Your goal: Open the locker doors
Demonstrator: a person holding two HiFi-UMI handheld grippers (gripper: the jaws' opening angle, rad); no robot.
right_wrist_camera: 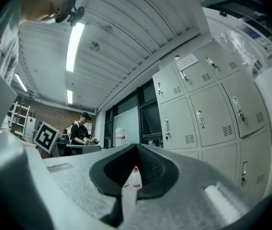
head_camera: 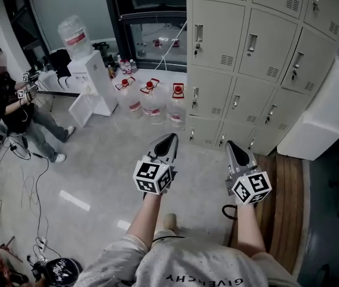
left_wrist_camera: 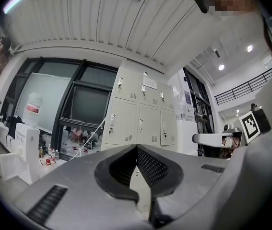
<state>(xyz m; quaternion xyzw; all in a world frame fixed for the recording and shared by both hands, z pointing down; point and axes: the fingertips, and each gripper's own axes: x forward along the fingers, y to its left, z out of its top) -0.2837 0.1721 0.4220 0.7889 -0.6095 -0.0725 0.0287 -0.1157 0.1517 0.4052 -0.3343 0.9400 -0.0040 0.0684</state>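
Your left gripper [head_camera: 169,137] had jaws pressed together, empty, your right gripper [head_camera: 233,144] likewise closed on nothing, both well apart from the lockers [head_camera: 217,37], doors closed.

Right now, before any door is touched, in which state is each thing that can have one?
locker doors: all in view shut, none opened yet.
left gripper: shut, empty, touching nothing.
right gripper: shut, empty, touching nothing.
water jugs: upright, capped.
water dispenser: upright, with a bottle standing on top.
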